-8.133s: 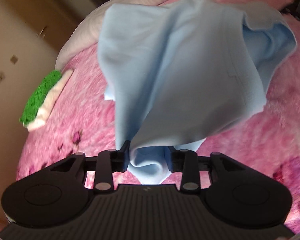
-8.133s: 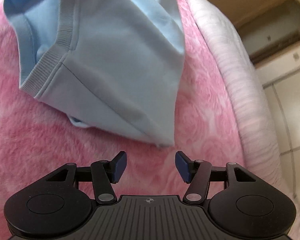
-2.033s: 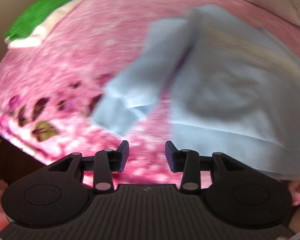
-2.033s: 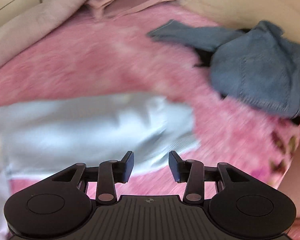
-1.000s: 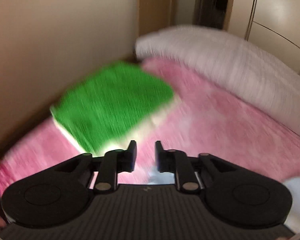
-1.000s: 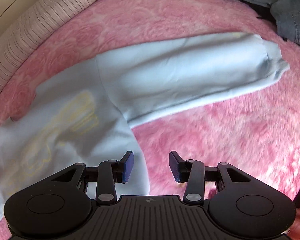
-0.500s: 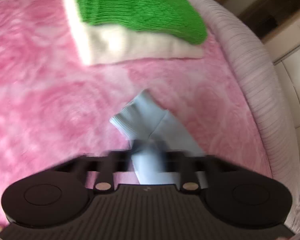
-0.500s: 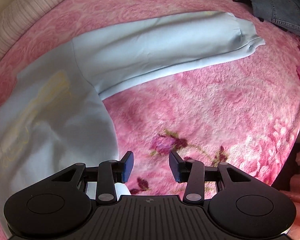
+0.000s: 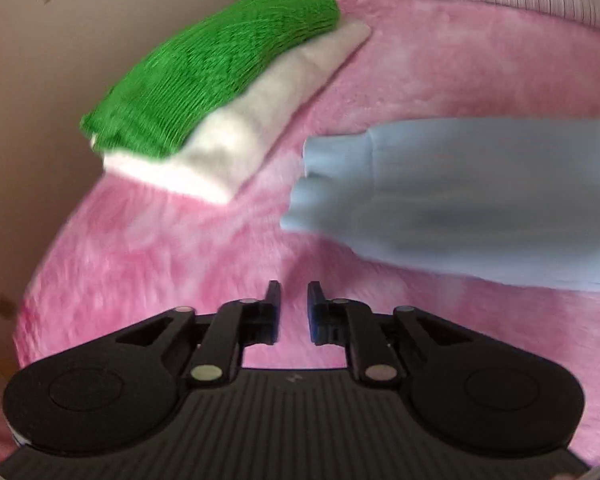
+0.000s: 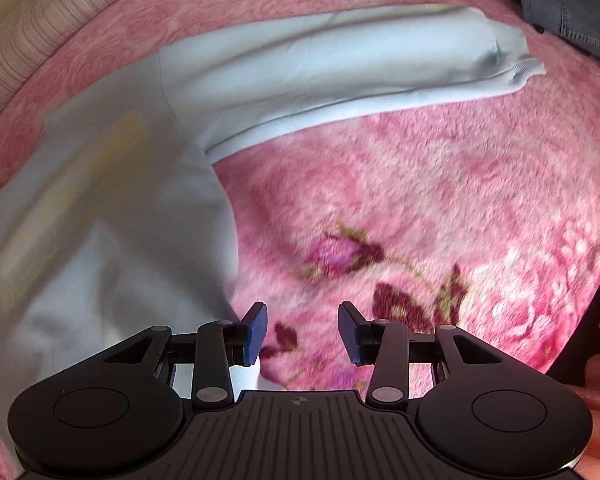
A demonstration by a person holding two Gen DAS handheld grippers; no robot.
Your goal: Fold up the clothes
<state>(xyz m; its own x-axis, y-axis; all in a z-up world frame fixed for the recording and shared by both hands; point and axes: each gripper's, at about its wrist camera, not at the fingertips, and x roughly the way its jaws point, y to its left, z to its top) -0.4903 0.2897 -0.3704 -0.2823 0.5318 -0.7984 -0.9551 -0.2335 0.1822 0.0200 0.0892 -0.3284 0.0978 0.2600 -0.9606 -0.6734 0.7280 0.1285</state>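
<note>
Left gripper point(image 9: 294, 308) black plastic, jaws narrowed to a small gap, nothing between them, over fuzzy pink blanket point(image 9: 148, 264). Just beyond and to the right, ribbed cuff end of a light blue sleeve point(image 9: 440, 200), smooth knit, lying flat on the plush, apart from the fingertips. Further back left, a folded stack: coarse green knit point(image 9: 212, 68) on top of a thick white fleecy piece point(image 9: 236, 140), near the blanket edge by a beige wall. Right gripper point(image 10: 302, 330) with blue pads, jaws wide apart, empty, above rose-printed pink plush point(image 10: 420, 208). Light blue sweatshirt point(image 10: 112, 216) spread flat to its left, faint yellow print on the body, hem beside the left fingertip; its other sleeve point(image 10: 340, 68) stretches straight right, ending in a ribbed cuff. Far right corner, crumpled denim point(image 10: 572, 8). Striped pale bedding point(image 10: 40, 48) along the far edge.
</note>
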